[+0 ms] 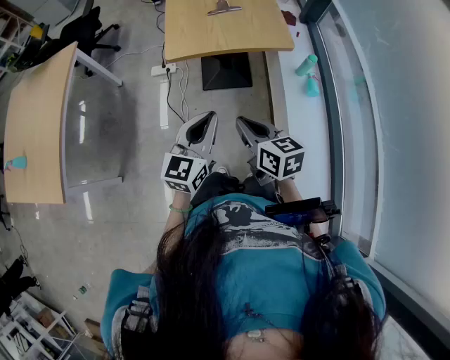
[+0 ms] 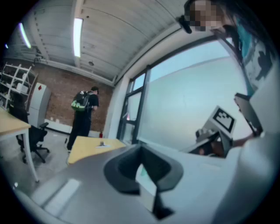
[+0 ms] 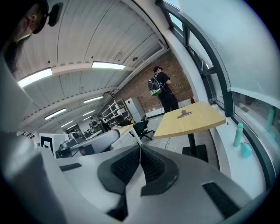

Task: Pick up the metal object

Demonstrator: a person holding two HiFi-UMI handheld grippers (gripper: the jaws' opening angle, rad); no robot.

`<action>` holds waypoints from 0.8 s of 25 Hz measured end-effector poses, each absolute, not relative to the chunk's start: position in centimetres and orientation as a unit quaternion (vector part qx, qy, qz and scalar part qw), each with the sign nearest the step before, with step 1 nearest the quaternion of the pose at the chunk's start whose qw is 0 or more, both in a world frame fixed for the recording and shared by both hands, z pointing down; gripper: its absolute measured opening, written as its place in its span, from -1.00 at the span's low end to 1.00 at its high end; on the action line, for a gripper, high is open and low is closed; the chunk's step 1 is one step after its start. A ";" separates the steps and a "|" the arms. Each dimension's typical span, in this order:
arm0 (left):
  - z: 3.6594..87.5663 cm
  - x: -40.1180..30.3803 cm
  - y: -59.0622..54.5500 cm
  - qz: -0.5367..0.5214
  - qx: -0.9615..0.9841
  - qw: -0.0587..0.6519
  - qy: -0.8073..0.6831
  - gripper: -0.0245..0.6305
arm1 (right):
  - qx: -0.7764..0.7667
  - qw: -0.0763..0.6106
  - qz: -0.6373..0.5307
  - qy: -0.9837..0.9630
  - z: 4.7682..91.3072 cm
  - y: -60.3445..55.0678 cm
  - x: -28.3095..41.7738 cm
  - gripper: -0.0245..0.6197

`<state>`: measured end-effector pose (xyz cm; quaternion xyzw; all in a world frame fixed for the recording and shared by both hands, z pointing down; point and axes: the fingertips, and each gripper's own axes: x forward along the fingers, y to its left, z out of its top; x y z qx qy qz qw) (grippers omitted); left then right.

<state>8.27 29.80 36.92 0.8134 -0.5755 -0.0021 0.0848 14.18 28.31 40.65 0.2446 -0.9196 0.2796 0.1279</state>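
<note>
The metal object (image 1: pixel 223 9), a silver clip, lies on the far wooden table (image 1: pixel 232 35), well ahead of both grippers. It also shows small in the right gripper view as the clip (image 3: pixel 186 114), and in the left gripper view as the clip (image 2: pixel 102 144). I hold my left gripper (image 1: pixel 204 124) and right gripper (image 1: pixel 251 129) side by side in front of my chest, over the floor, pointing towards that table. In its own view the left gripper (image 2: pixel 141 153) has its jaws shut with nothing between them. The right gripper (image 3: pixel 140 151) is shut and empty too.
A second wooden table (image 1: pixel 35 133) stands at the left with a black office chair (image 1: pixel 88 31) beyond it. Two teal bottles (image 1: pixel 308 74) sit on the window ledge at the right. A power strip and cables (image 1: pixel 169 74) lie on the floor. A person with a backpack (image 3: pixel 159 89) stands behind the far table.
</note>
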 end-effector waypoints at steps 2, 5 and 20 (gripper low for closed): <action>37.1 7.8 29.5 -0.001 0.816 0.086 -0.572 -0.92 | 0.252 0.127 0.285 -0.916 40.9 28.0 13.9 -0.88; 37.7 6.9 29.1 -0.005 0.816 0.092 -0.570 -0.92 | 0.256 0.130 0.291 -0.913 41.4 27.8 13.3 -0.88; 39.8 4.2 20.6 -0.005 0.810 0.109 -0.576 -0.92 | 0.240 0.144 0.299 -0.912 43.3 19.1 10.6 -0.88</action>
